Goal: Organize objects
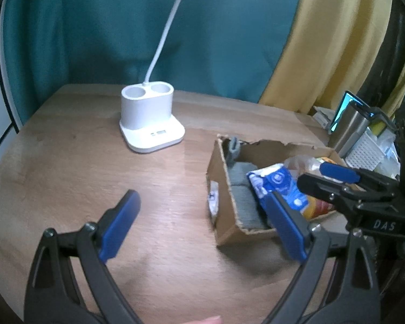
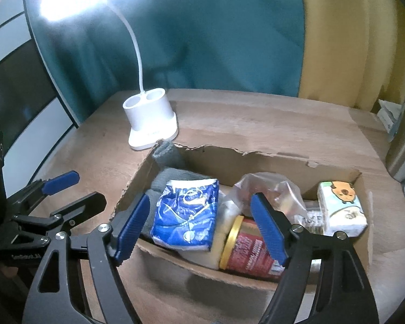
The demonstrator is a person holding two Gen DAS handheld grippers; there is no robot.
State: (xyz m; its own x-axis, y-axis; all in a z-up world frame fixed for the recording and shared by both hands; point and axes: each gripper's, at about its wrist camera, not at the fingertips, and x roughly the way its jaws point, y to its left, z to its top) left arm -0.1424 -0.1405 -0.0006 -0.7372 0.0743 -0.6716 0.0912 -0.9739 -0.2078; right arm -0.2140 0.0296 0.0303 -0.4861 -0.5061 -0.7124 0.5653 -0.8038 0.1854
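A torn cardboard box (image 2: 256,159) sits on the wooden table (image 1: 81,167) and holds a blue-and-white packet (image 2: 186,216), a red jar with a gold lid (image 2: 251,248), a clear plastic bag (image 2: 267,189), a white tissue pack with a cartoon animal (image 2: 343,208) and grey cloth (image 2: 172,175). My right gripper (image 2: 199,216) is open and empty, just above the box's near edge over the packet and jar. My left gripper (image 1: 202,210) is open and empty, left of the box (image 1: 224,172). The right gripper (image 1: 318,175) also shows in the left wrist view.
A white desk lamp with a two-hole holder base (image 1: 148,118) stands at the back of the table, its light on. A metal container (image 1: 351,129) and a white perforated item (image 1: 364,154) stand to the right of the box. Teal and yellow curtains hang behind.
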